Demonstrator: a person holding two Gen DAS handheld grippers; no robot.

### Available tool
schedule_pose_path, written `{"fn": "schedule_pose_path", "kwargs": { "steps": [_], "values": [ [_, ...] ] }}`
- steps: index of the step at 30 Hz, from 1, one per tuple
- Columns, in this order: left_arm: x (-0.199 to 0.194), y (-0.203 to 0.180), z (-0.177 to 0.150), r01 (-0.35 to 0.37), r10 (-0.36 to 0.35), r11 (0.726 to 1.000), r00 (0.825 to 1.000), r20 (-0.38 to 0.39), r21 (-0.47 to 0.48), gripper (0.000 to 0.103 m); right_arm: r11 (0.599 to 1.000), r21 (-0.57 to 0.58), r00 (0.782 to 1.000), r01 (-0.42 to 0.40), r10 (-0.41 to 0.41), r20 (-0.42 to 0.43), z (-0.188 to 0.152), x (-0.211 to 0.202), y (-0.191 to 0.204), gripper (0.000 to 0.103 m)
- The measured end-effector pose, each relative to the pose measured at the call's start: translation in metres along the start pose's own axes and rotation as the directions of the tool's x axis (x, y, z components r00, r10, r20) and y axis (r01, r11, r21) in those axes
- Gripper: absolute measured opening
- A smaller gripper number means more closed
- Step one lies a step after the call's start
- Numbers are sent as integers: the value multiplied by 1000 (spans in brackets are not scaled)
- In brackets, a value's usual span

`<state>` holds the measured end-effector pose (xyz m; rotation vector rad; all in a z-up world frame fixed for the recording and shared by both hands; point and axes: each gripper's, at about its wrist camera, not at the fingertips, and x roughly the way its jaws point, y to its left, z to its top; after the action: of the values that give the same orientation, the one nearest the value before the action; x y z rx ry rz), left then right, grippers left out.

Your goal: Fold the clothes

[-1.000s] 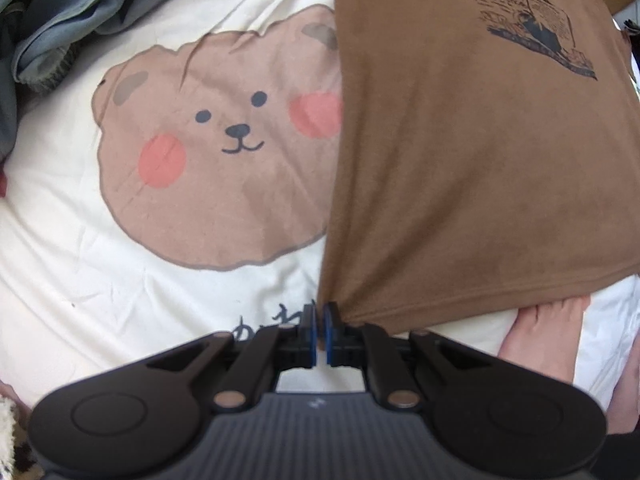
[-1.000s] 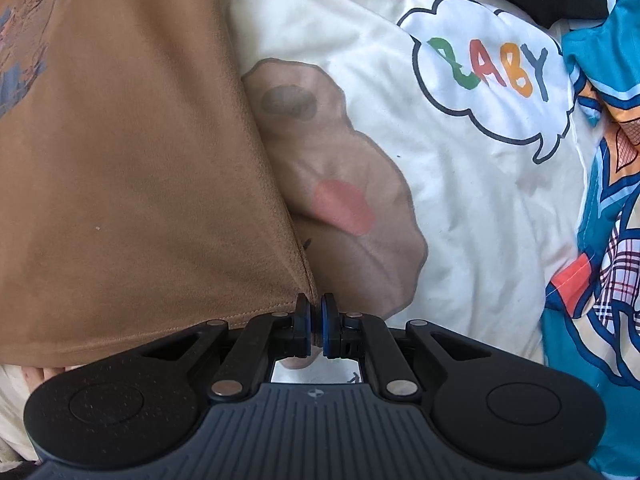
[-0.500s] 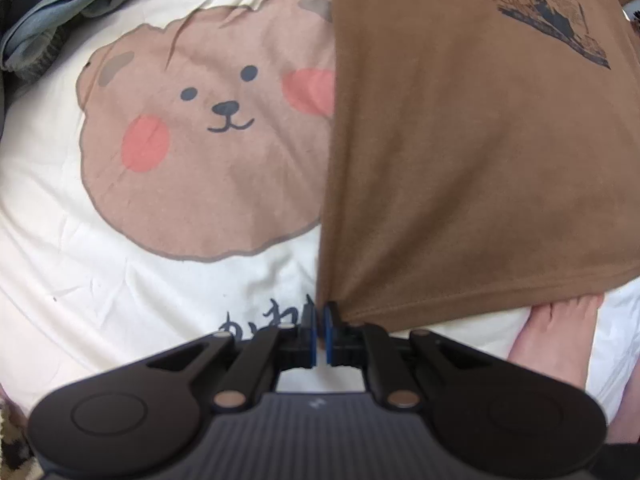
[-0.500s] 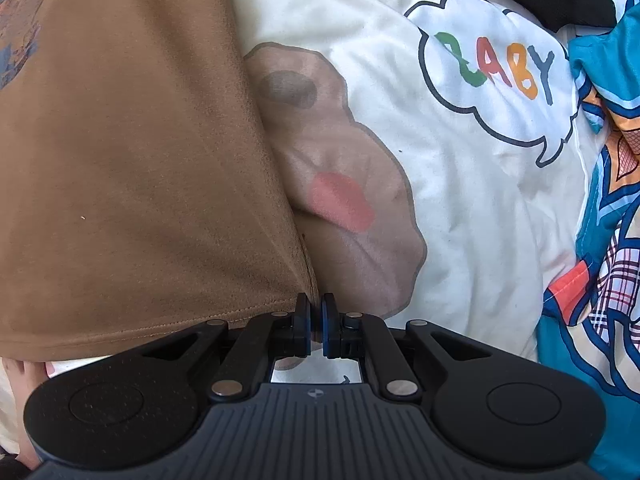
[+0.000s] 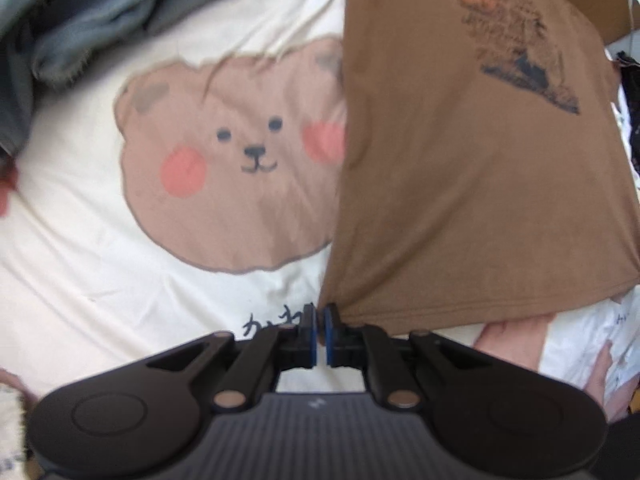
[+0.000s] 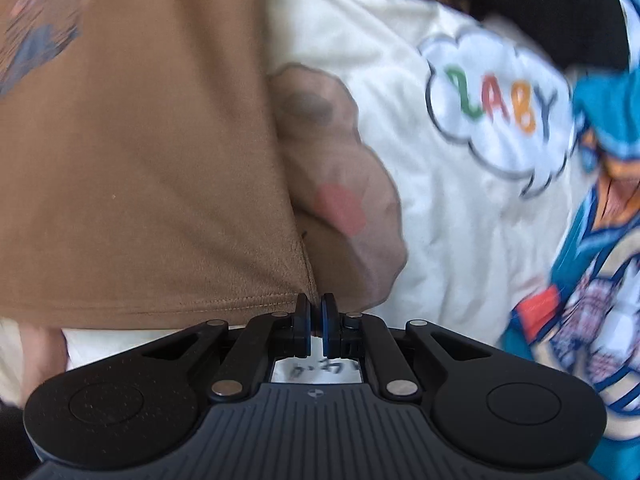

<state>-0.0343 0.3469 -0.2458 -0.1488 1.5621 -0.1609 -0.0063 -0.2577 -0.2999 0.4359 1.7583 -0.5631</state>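
Observation:
A brown T-shirt (image 5: 460, 176) with a dark printed graphic hangs stretched above a white bed sheet with a bear print (image 5: 224, 160). My left gripper (image 5: 319, 314) is shut on the shirt's lower left hem corner. In the right wrist view the same brown T-shirt (image 6: 140, 168) fills the left half, and my right gripper (image 6: 315, 308) is shut on its lower right hem corner. The hem runs taut between the two corners. The shirt's upper part is out of frame.
Grey-blue clothing (image 5: 72, 20) is piled at the far left of the bed. A teal patterned garment (image 6: 592, 264) lies on the right, beside the "BABY" cloud print (image 6: 500, 108). A bare foot (image 5: 516, 344) shows under the shirt hem. Dark fabric (image 6: 540, 4) lies at the back.
Both grippers have moved back and up with the shirt corners; the bear print sits lower in the left view and more grey-blue clothing shows. Both views are motion-blurred now.

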Motion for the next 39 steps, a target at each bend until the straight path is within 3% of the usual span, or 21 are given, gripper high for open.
{"fn": "schedule_pose_path", "kwargs": {
  "steps": [5,13,16,19,21,25,29,33,39],
  "values": [
    [-27,-33,2,-15,15,998,1000,0,54,4,997,-72,1000,-1,1,-11,6,-19,4,3],
    [34,-47,-10,-72,77,995,995,-65,68,4,998,-58,999,1,-4,-54,6,6,4,3],
    [66,-40,-15,-166,173,984,979,-105,73,0,998,-57,998,32,-36,-55,9,24,4,3],
    [84,-22,-20,-157,153,987,979,-138,-21,0,999,-38,998,18,-20,-52,12,33,4,4],
    [81,-18,-21,-151,145,987,982,-120,-46,0,1000,-18,998,16,-17,-57,13,35,2,5],
    [67,-17,-19,-114,111,992,993,-49,-59,10,1000,-4,996,-26,26,-89,10,36,-1,37],
    [54,-21,-15,-34,35,997,999,21,-66,12,999,27,998,-34,36,-56,5,28,-10,40],
    [54,-25,-15,40,-37,996,999,37,-78,25,999,47,1000,-21,20,20,0,15,-18,41],
    [77,-35,-21,25,-25,998,1000,-3,-53,25,996,84,989,-10,-3,147,3,-6,-24,41]
  ]
}}
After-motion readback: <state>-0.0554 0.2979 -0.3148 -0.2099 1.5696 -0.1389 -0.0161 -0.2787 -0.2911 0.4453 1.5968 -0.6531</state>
